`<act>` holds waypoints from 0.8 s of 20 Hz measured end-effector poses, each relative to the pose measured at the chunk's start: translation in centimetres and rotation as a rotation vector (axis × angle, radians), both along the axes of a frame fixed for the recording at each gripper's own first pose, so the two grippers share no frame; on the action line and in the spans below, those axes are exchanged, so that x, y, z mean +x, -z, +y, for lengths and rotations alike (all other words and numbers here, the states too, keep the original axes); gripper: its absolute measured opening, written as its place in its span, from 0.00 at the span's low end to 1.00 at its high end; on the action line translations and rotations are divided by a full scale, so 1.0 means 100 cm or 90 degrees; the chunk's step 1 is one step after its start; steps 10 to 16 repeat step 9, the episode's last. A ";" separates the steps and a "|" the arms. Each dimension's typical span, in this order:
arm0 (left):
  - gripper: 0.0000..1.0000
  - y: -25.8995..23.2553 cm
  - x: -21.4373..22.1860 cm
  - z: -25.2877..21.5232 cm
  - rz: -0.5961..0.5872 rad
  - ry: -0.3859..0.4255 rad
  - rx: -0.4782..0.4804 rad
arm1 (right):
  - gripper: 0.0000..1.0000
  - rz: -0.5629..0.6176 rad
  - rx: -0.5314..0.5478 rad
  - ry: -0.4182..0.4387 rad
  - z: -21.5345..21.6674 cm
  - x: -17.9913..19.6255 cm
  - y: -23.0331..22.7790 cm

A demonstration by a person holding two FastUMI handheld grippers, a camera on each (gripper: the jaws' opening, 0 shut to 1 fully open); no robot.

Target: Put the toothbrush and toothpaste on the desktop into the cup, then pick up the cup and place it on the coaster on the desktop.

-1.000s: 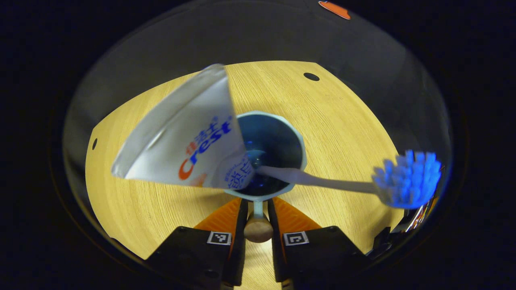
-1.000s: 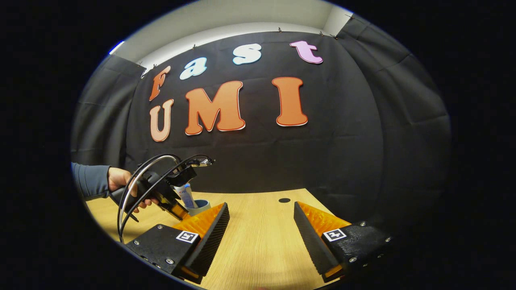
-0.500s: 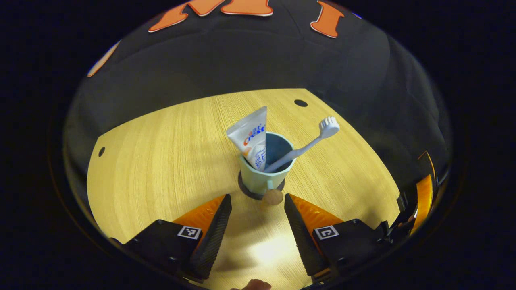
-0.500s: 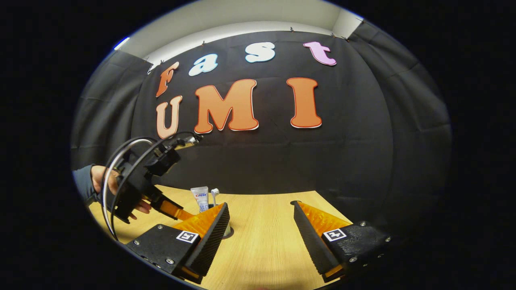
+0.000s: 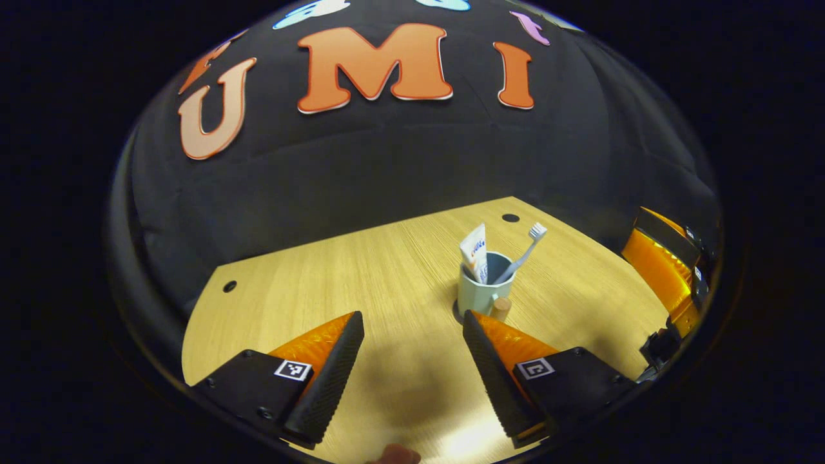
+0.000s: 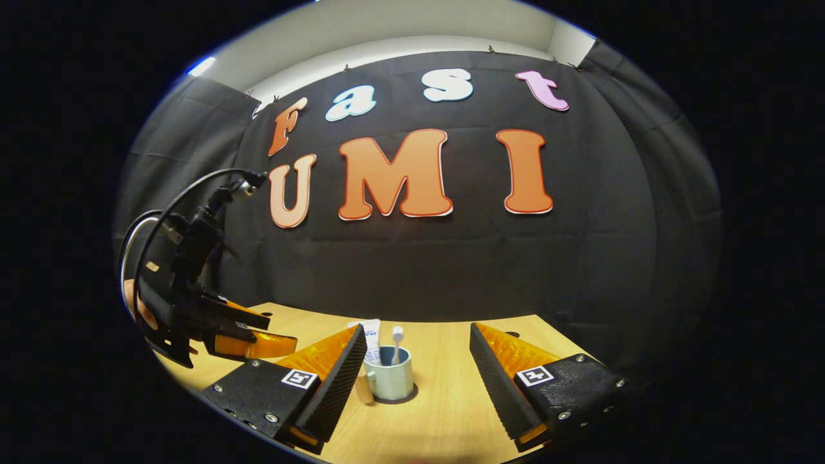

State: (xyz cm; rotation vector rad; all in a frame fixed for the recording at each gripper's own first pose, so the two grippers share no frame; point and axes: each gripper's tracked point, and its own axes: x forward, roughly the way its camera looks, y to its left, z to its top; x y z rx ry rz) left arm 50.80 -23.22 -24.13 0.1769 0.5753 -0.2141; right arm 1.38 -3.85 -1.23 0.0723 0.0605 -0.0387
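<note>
A pale cup (image 5: pixel 478 295) with a round wooden knob on its handle (image 5: pixel 501 308) stands upright on a dark coaster (image 5: pixel 457 314) on the wooden table. A white toothpaste tube (image 5: pixel 475 251) and a toothbrush (image 5: pixel 523 250) lean inside it. My left gripper (image 5: pixel 412 319) is open and apart from the cup, which sits just beyond its right finger. In the right gripper view the cup (image 6: pixel 390 381), toothpaste tube (image 6: pixel 371 332), toothbrush (image 6: pixel 397 340) and coaster (image 6: pixel 412 394) lie between the fingers of my open right gripper (image 6: pixel 417 330), farther off. The left gripper (image 6: pixel 219 325) hangs at the left there.
The light wooden table (image 5: pixel 335 283) has small round holes at its far corners (image 5: pixel 510 218) (image 5: pixel 229 286). The right gripper (image 5: pixel 664 270) shows at the right edge of the left gripper view. A hand (image 6: pixel 133 303) holds the left gripper. Black cloth walls the booth behind.
My left gripper let go of the cup's handle, opened and drew back up and away. The cup now stands by itself on the coaster. The right gripper view has swung slightly leftward.
</note>
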 end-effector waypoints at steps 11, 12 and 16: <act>1.00 -0.047 -0.010 0.007 -0.233 -0.098 -0.023 | 0.96 -0.028 -0.048 -0.037 0.049 0.012 -0.018; 1.00 -0.047 -0.010 0.007 -0.233 -0.098 -0.023 | 0.96 -0.028 -0.048 -0.037 0.049 0.012 -0.018; 1.00 -0.047 -0.010 0.007 -0.233 -0.098 -0.023 | 0.96 -0.028 -0.048 -0.037 0.049 0.012 -0.018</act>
